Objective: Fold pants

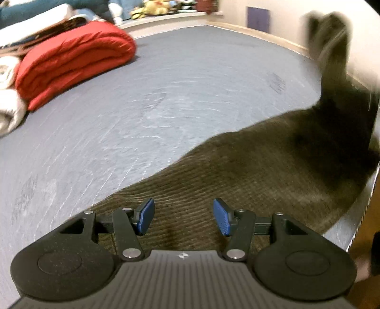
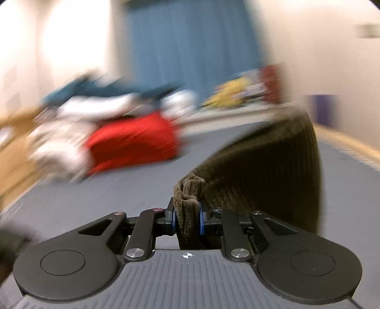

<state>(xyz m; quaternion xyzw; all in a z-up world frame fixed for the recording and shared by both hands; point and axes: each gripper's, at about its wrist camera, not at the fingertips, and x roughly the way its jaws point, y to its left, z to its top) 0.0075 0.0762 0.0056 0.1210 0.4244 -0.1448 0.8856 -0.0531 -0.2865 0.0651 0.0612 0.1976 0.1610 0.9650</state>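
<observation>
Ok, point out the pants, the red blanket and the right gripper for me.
pants [image 1: 249, 171]: left wrist view, ribbed fabric lying on the bed.
red blanket [image 1: 73, 61]: left wrist view, top of the folded stack.
right gripper [image 2: 187, 219]: right wrist view, between its fingers, shut on bunched pants fabric.

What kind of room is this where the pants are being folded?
Probably a bedroom or similar home room: folded bedding such as a red blanket is piled on a wide grey surface, with stuffed toys on a ledge and a blue curtain behind.

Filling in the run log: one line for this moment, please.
right tongs: shut on pants, lifted | left tongs: open above pants | surface: grey mat
</observation>
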